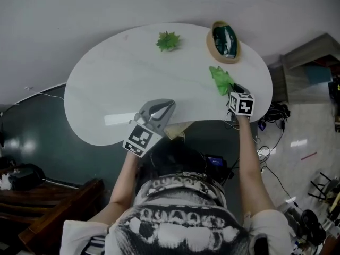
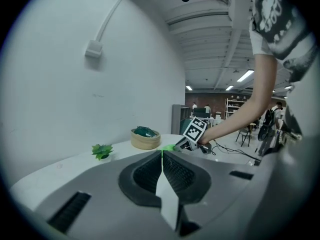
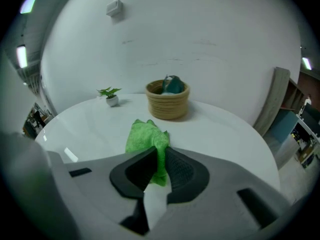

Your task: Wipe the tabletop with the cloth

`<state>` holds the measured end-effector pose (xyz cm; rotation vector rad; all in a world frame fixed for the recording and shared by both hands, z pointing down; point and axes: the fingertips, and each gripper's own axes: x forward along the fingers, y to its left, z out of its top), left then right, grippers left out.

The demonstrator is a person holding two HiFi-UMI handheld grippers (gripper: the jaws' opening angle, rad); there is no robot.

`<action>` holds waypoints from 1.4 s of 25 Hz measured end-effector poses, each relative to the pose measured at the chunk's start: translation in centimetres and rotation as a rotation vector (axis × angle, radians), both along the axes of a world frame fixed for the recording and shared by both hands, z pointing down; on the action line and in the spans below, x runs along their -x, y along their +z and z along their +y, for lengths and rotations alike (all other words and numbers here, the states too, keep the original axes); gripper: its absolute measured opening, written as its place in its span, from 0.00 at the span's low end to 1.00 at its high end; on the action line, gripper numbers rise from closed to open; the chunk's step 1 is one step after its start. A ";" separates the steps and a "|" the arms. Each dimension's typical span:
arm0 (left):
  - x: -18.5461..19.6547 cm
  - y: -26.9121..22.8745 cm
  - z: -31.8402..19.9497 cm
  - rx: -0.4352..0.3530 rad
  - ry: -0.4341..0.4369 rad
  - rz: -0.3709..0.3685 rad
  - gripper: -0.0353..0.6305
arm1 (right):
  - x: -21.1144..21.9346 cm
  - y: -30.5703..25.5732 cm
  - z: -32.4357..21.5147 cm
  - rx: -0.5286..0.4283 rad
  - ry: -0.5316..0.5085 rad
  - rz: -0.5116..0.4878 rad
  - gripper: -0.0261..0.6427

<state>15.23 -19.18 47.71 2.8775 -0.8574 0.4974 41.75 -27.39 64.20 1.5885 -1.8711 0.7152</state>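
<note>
Right claw is clamping the green cloth, which is lying on the white worktop around 2 o'clock, near the wicker basket. Left claw is hovering at 6, pinched together and empty. Seems the wiping is only just getting going, so next it's needing to press down and sweep toward 9.

On the desk, far side: plant left, basket right. Before the basket, toward the near right edge: cloth, between the right tongs. Over the near edge, well left of these: left tongs.
</note>
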 end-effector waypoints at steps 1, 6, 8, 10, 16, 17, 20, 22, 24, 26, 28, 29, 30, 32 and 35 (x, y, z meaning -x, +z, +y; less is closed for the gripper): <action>-0.8 0.0 0.0 -0.001 0.012 -0.001 0.06 | -1.6 0.0 0.4 0.001 0.023 0.005 0.12; -3.4 -0.2 0.3 -0.004 0.043 -0.005 0.06 | -8.3 0.1 2.6 0.010 0.129 0.021 0.12; -3.7 -0.2 0.5 -0.005 0.045 -0.013 0.06 | -10.3 0.1 3.4 0.009 0.163 0.023 0.12; -3.8 -0.1 0.7 -0.003 0.043 -0.020 0.06 | -11.9 0.3 4.1 0.006 0.191 0.026 0.12; -3.4 0.4 1.4 0.010 0.034 -0.047 0.06 | -14.6 0.8 5.4 0.004 0.252 0.027 0.12; -3.3 0.3 1.5 0.009 0.032 -0.049 0.06 | -14.7 0.8 5.5 0.002 0.257 0.021 0.12; -2.9 0.2 1.8 0.006 0.027 -0.053 0.06 | -14.3 0.5 5.5 -0.014 0.269 -0.001 0.12; -2.5 0.1 2.1 0.007 0.026 -0.053 0.06 | -13.7 -0.1 5.5 -0.033 0.267 -0.013 0.12; -1.7 0.1 2.4 0.006 0.023 -0.055 0.06 | -12.6 -1.0 5.4 -0.056 0.255 -0.023 0.12; -0.7 -0.1 2.8 0.004 0.014 -0.055 0.06 | -11.2 -1.9 5.4 -0.075 0.239 -0.033 0.12; 0.6 -0.3 3.1 0.002 0.001 -0.050 0.06 | -9.4 -2.8 5.4 -0.089 0.220 -0.036 0.12; 1.3 -0.3 3.4 0.002 -0.007 -0.046 0.06 | -8.6 -3.2 5.4 -0.094 0.209 -0.036 0.12; 2.0 -0.4 3.6 0.002 -0.015 -0.042 0.06 | -7.6 -3.5 5.4 -0.098 0.198 -0.036 0.12; 3.9 -0.4 4.1 0.003 -0.031 -0.039 0.06 | -5.5 -4.2 5.4 -0.108 0.177 -0.039 0.12; 7.5 -0.4 5.1 0.005 -0.063 -0.038 0.06 | -1.3 -5.2 5.4 -0.123 0.138 -0.045 0.12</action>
